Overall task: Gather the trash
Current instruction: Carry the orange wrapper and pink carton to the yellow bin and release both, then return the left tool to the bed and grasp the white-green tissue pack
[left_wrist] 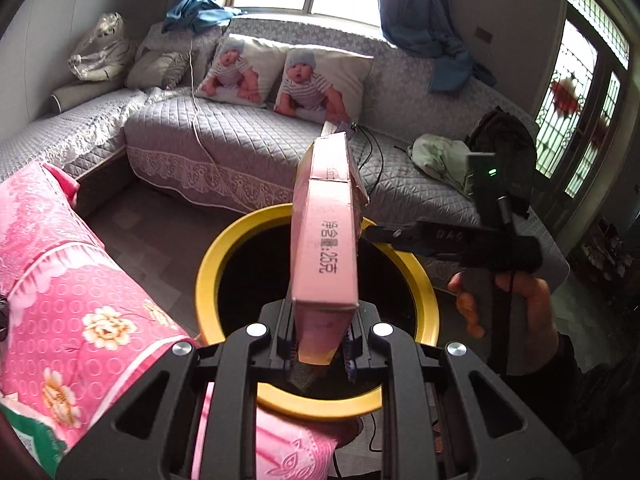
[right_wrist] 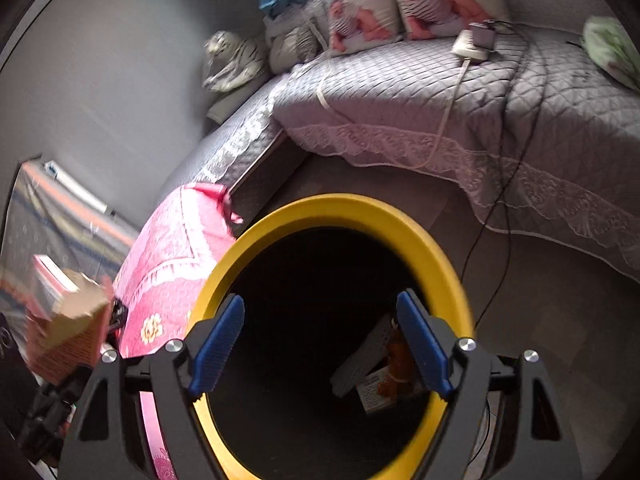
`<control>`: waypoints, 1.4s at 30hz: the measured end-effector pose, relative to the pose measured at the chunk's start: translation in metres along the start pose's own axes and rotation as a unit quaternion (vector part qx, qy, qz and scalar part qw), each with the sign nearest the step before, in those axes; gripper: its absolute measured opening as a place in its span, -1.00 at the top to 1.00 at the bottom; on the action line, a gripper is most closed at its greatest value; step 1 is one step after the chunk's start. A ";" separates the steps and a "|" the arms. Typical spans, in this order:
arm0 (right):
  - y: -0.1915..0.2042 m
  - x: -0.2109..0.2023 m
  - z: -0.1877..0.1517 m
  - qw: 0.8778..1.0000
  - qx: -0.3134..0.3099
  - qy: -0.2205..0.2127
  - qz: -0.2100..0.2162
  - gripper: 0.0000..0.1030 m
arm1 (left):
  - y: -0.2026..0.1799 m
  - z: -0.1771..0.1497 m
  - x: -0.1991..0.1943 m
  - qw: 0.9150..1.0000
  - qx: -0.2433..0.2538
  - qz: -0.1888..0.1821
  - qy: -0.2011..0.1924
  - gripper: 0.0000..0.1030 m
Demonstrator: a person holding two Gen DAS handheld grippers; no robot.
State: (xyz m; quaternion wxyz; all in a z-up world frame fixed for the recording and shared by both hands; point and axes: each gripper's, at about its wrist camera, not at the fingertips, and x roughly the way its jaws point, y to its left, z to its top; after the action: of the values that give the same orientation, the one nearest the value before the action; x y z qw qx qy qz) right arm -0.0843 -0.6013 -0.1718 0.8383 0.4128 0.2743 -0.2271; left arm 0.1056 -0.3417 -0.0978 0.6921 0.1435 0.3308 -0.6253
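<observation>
In the left wrist view my left gripper (left_wrist: pixel 320 344) is shut on the lower end of a flat pink carton (left_wrist: pixel 324 232) with black print. The carton stands up over the mouth of a black bin with a yellow rim (left_wrist: pixel 212 264). My right gripper (left_wrist: pixel 372 234), held by a hand, reaches in over the bin's right rim. In the right wrist view my right gripper (right_wrist: pixel 320 336) stands open above the bin's yellow rim (right_wrist: pixel 340 208), with nothing between its blue pads (right_wrist: pixel 220 344). A crumpled printed packet (right_wrist: pixel 376 376) lies inside the bin. The pink carton (right_wrist: pixel 68 312) shows blurred at far left.
A pink floral cloth (left_wrist: pixel 72 280) covers a surface left of the bin and touches its rim. Behind it runs a grey quilted sofa (left_wrist: pixel 224 148) with two printed cushions (left_wrist: pixel 320 80), a power strip (right_wrist: pixel 472 46), cables, a dark bag (left_wrist: pixel 504 144) and a green cloth (left_wrist: pixel 436 156).
</observation>
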 end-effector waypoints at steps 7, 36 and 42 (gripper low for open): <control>-0.038 -0.034 0.011 0.998 0.043 -0.046 -0.009 -0.48 | -0.007 -0.007 0.041 0.999 -0.009 -0.002 0.032 0.46; 0.151 -0.007 -0.029 0.980 -0.159 0.034 0.114 -0.49 | 0.046 -0.096 -0.256 0.941 -0.048 0.272 -0.197 -0.84; 0.196 0.007 -0.051 0.969 -0.199 0.063 0.130 -0.49 | 0.058 -0.162 -0.267 0.942 -0.082 0.298 -0.134 -0.84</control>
State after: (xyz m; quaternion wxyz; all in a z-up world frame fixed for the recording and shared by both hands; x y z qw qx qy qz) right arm 0.0263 -0.4515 -0.0913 0.9071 0.2830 0.3101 -0.0305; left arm 0.1163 -0.0265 -0.0601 0.8941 0.0931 0.2276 -0.3744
